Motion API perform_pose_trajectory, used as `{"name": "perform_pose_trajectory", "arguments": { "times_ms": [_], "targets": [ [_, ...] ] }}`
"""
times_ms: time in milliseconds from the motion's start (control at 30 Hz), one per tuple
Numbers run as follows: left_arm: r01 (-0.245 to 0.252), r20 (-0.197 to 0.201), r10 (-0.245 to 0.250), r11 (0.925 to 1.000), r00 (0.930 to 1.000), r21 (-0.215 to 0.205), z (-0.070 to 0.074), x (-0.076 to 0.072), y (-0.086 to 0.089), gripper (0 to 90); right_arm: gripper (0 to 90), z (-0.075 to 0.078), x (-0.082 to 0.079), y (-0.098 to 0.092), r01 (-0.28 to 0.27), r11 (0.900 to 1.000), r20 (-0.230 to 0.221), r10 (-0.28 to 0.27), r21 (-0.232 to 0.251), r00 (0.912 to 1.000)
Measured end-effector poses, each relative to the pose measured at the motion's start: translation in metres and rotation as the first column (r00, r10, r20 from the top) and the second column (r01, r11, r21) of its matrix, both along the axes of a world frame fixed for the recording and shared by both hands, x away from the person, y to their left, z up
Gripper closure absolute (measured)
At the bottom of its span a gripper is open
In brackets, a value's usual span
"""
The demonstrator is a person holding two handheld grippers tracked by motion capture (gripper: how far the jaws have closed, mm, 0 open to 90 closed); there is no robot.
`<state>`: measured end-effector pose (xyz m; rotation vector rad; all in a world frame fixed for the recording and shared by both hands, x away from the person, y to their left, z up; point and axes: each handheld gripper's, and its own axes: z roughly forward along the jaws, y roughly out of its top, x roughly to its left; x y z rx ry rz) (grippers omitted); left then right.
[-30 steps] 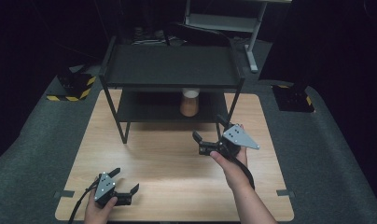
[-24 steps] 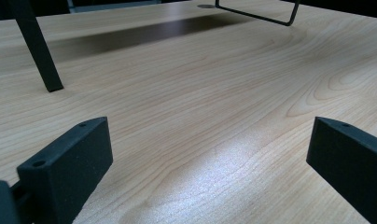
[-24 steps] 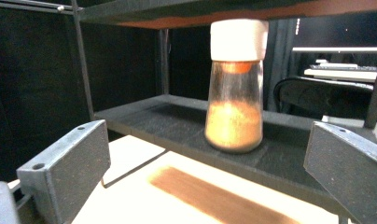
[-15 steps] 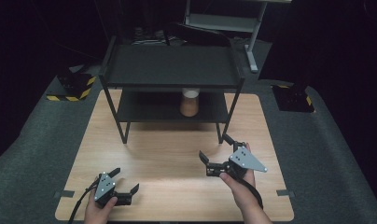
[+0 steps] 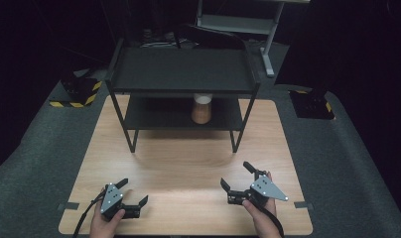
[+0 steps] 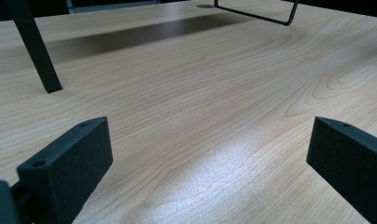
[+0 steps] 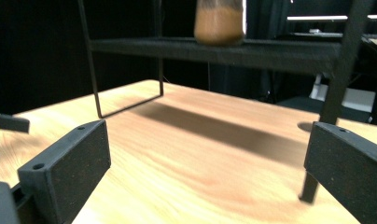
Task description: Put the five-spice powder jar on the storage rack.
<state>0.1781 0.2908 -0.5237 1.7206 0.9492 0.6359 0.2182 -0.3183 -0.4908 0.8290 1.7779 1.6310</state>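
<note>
A jar of brown powder (image 5: 201, 109) with a white lid stands on the lower shelf of a black two-tier rack (image 5: 183, 69) at the back of the wooden table (image 5: 188, 158). In the right gripper view the jar (image 7: 219, 21) sits high on the shelf. My left gripper (image 5: 133, 194) rests open near the table's front left edge, nothing between its jaws. My right gripper (image 5: 236, 177) is open low over the front right of the table, empty, pointing toward the rack. Bare wood lies between the left gripper's fingers (image 6: 70, 158).
Rack legs (image 5: 235, 134) stand on the table's middle back. Black blocks with yellow stripes (image 5: 77, 91) lie on the grey floor at both sides. A metal stand (image 5: 268, 44) is behind the table. In the right gripper view the left gripper (image 7: 9, 123) shows far left.
My right gripper has drawn back from mid-table toward the front edge and dropped lower. The left gripper has stayed put.
</note>
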Motion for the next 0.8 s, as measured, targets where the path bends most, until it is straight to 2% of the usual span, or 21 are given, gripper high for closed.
{"name": "perform_pose_trajectory", "arguments": {
  "times_ms": [400, 667, 800],
  "targets": [
    [-0.002, 0.007, 0.002, 1.0000, 1.0000, 0.009, 0.000, -0.001, -0.001, 0.5, 0.2, -0.034, -0.013, -0.020, 0.058, 0.998, -0.049, -0.059, -0.013, 0.9971],
    [-0.004, 0.009, 0.004, 0.9999, 0.9999, 0.011, 0.000, -0.002, -0.001, 0.5, 0.2, -0.043, -0.015, -0.027, 0.077, 0.995, -0.075, -0.082, -0.059, 0.9938],
    [-0.004, 0.009, 0.004, 0.9999, 0.9999, 0.014, 0.000, -0.002, -0.002, 0.5, 0.2, -0.044, -0.015, -0.030, 0.078, 0.995, -0.095, -0.083, -0.056, 0.9920]
  ]
}}
